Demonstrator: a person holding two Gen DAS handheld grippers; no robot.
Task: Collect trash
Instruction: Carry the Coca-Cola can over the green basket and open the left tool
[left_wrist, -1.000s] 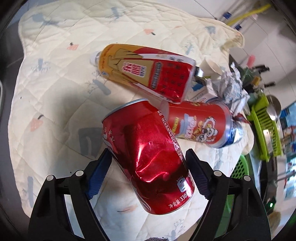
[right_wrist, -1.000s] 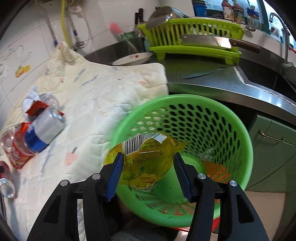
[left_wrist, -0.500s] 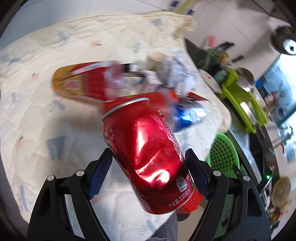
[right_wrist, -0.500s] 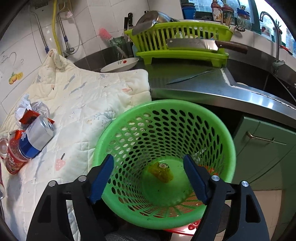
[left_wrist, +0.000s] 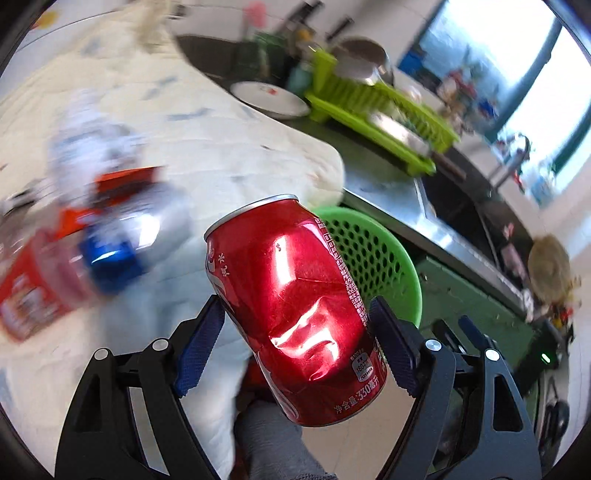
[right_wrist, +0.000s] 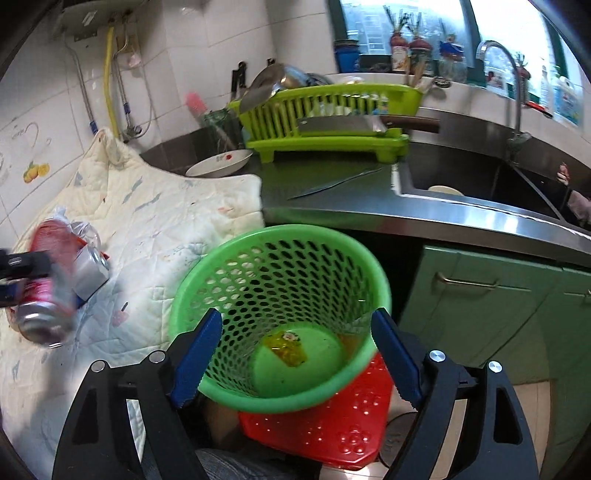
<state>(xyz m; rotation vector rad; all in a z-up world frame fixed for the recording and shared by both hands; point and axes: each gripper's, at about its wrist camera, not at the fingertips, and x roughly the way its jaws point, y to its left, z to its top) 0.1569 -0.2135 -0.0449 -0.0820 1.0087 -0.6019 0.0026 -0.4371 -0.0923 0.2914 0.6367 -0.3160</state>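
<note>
- Left claw (left_wrist: 295, 339): clamped on a dented red can (left_wrist: 295, 310), blue pads pressed to its sides; the can is tilted, silver top up and to the left, held in the air in front of the green basket (left_wrist: 373, 258).
- Right claw (right_wrist: 297, 354): jaws opening, nothing between the pads; it hangs over the mouth of the green basket, whose rim (right_wrist: 280, 232) lies beyond the fingertips.
- Green basket: perforated plastic, standing on a red perforated stool (right_wrist: 332, 432) just beside the edge of the surface (right_wrist: 369, 218); a crumpled yellow wrapper (right_wrist: 286, 349) lies on its bottom.
- Quilted cloth (right_wrist: 155, 221): spread over the left part of the surface.
- Remaining trash on the cloth: a blue-and-silver can (left_wrist: 122, 240) on its side, touching a red snack tube (left_wrist: 33, 291); crumpled paper (left_wrist: 92, 144) behind them, blurred.
- Background: a lime dish rack (right_wrist: 332, 114) with a cleaver (right_wrist: 340, 125) across it, a white plate (right_wrist: 219, 164), a sink (right_wrist: 480, 177).
</note>
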